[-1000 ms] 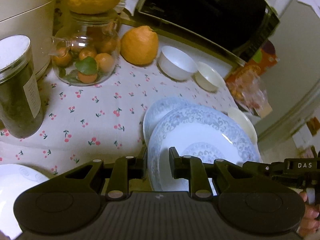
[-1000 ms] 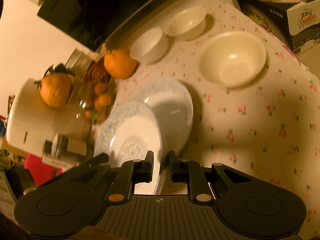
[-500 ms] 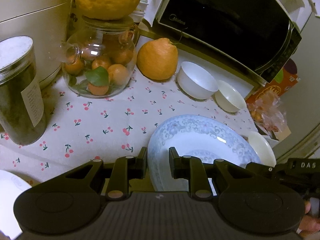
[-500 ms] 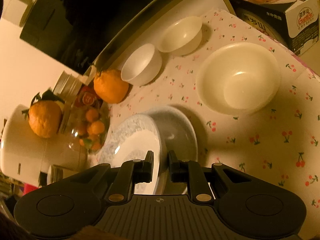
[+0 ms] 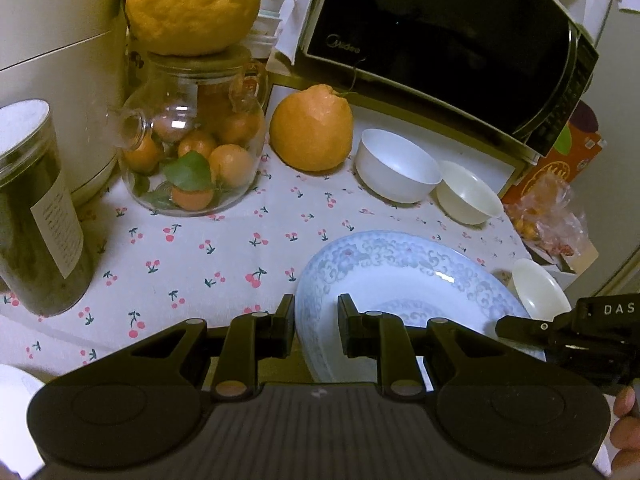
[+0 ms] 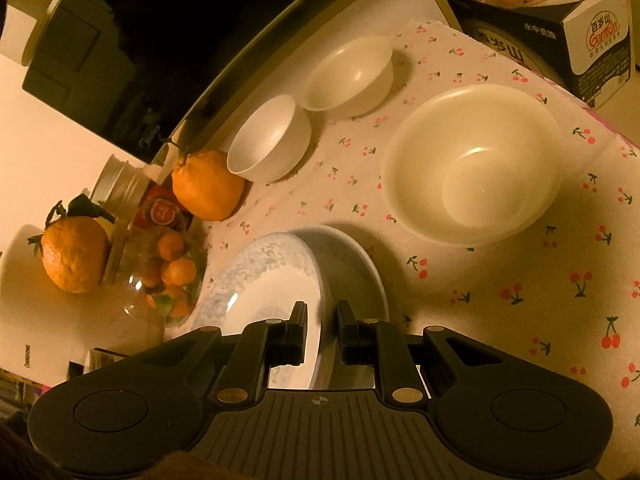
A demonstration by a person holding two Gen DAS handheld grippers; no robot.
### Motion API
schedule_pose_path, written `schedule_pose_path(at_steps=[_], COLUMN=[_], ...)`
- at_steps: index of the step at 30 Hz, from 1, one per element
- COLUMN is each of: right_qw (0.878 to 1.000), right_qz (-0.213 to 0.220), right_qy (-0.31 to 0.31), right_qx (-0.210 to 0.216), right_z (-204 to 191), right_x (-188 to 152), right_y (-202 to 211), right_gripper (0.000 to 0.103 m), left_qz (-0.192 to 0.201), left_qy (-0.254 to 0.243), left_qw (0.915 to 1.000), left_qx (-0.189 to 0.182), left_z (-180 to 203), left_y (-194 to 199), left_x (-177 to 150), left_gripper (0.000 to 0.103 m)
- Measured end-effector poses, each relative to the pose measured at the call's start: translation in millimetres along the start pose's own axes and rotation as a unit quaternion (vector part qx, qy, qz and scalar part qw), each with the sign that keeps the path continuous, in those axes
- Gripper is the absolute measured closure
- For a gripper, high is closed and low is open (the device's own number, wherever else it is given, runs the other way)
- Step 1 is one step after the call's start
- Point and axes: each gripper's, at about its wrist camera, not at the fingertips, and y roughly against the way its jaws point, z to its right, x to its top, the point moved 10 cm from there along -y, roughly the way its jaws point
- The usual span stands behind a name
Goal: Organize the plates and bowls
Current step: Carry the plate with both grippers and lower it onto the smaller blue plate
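both grippers are clamped on the rim of the same patterned plate (image 5: 400, 280), a round glazed ceramic plate with pale blue scrollwork around its border. the left gripper (image 5: 316, 326) pinches the near left edge of it, and the right gripper (image 6: 320, 330) pinches the opposite edge, so its black tip (image 5: 520, 326) pokes into the left view from the right side. in the right view the patterned plate is tilted above a second plate (image 6: 352, 268), plain and shadowed, which lies flat on the cloth near the front edge of the worktop. the worktop wears a thin white tablecloth (image 5: 200, 264) printed with small red cherries. toward the back edge, in front of the glossy black microwave (image 5: 440, 32), two small smooth bowls stand just beside each other: a white bowl (image 5: 396, 168) with straight sides and a cream bowl (image 5: 468, 194) that flares more. a large cream bowl (image 6: 476, 160), wide and shallow, sits near the right edge. a knobbly orange citrus (image 5: 312, 128) rests beside the white bowl, and a clear glass jar (image 5: 192, 144) of small oranges, with another rough citrus on its lid, stands toward the back left corner beside a dark cylindrical canister (image 5: 36, 208).
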Motion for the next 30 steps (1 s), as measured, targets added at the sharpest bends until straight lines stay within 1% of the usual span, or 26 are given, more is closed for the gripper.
schedule_pose_path(at_steps=[6,20,25,28,30], right_qw=[1.0,0.999,0.999,0.998,0.997], right_qz=[0.007,0.018,0.021,0.021,0.021], right_qy=[0.012,0.026,0.032,0.042,0.052], right_qx=[-0.011,-0.033,-0.034,-0.039,-0.044], right_z=[-0.2,6.0,4.5,3.8,2.8], right_x=[2.6,7.6,7.9,7.6,7.1], right_y=[-0.8,0.9,1.5,0.9,0.4], right_gripper=[0.087,0.087,0.087,0.087,0.087], left_qz=[0.005,0.011,0.014,0.012,0.003], left_qy=[-0.029,-0.076,-0.092,-0.105,-0.113], left_qw=[0.9995,0.9967,0.9951,0.9937,0.9926], left_qx=[0.01,0.025,0.033,0.039,0.046], left_z=[4.7,12.7,13.7,14.2,13.1], left_y=[-1.7,-9.4,-9.3,-9.9,-12.7], left_x=[-2.5,-9.0,-11.0,-13.1,-16.3], left_gripper=[0.084,0.084,0.083,0.083,0.084])
